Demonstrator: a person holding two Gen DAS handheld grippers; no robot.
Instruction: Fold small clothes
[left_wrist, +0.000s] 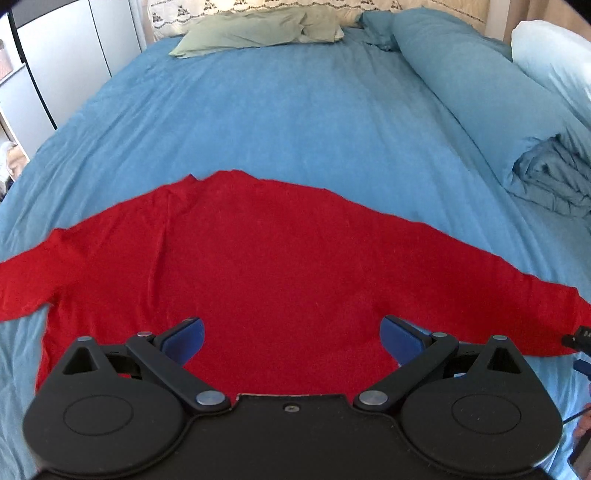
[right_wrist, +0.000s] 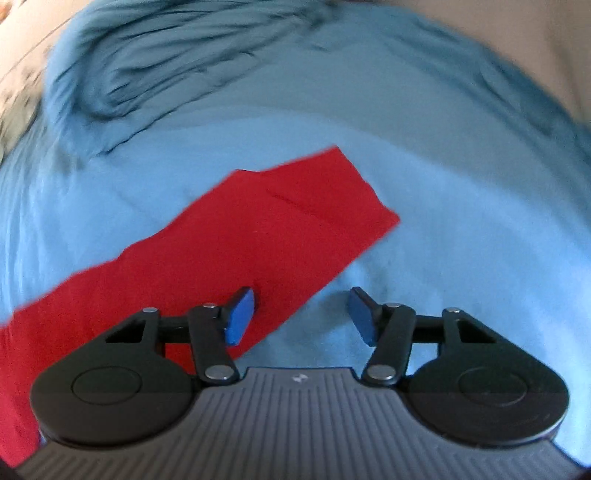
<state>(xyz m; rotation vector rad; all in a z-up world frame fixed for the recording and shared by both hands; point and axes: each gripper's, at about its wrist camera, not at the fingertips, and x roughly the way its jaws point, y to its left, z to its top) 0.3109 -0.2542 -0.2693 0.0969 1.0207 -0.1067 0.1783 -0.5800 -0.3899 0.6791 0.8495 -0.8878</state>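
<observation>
Red shirt (left_wrist: 273, 266) spread flat on the bed (left_wrist: 295, 122).
Left gripper (left_wrist: 291, 338) hovers over its hem, fingers released; right gripper (right_wrist: 301, 315), fingers released too, straddles the sleeve (right_wrist: 266, 225) edge.

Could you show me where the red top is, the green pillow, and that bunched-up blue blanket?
red top (left_wrist: 266, 266): left wrist view, middle of its body.
green pillow (left_wrist: 255, 31): left wrist view, centre of its top face.
bunched-up blue blanket (left_wrist: 554, 173): left wrist view, on its crumpled folds.
</observation>
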